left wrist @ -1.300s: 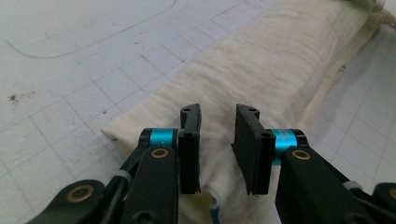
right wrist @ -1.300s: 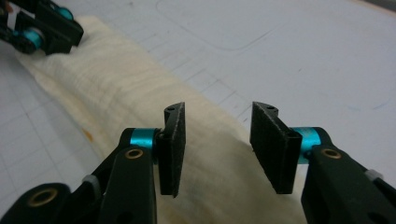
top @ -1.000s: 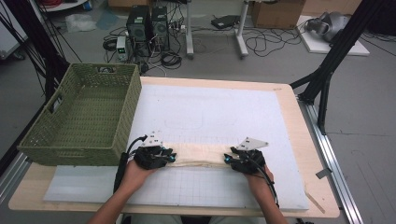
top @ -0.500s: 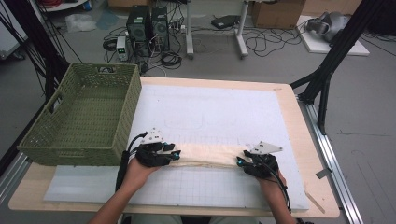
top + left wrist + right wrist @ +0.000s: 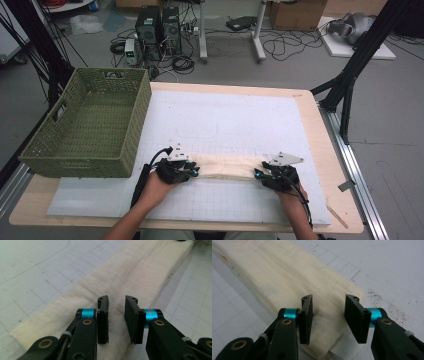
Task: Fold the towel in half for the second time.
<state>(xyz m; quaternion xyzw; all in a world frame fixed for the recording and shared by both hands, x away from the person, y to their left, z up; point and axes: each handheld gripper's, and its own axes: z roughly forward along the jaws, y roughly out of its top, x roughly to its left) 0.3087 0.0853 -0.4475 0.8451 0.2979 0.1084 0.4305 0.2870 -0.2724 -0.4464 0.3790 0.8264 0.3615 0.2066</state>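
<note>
Cream cloth (image 5: 226, 166), folded into a long narrow strip, lies flat on the white gridded mat (image 5: 225, 125) near the person's edge of the table (image 5: 330, 150), running left to right between the two hands. Left gripper (image 5: 192, 171) sits at the strip's left end; right gripper (image 5: 257, 175) at its right end, both pointing inward along the cloth. In the left gripper view the left gripper (image 5: 116, 307) has its jaws a narrow gap apart, just been closing, with the cloth (image 5: 130, 277) under and between them; pads not seen pressing on the fabric. In the right gripper view the right gripper (image 5: 328, 306) has its jaws spread wider, straddling the cloth's (image 5: 287, 272) folded end, where a layered corner bunches up between them; no pinch visible. Small dark specks mark the mat (image 5: 387, 270) just beyond that end. Green woven basket (image 5: 90, 125) stands on the table's left side, well apart from the cloth, just beyond the left hand (image 5: 160, 187).
</note>
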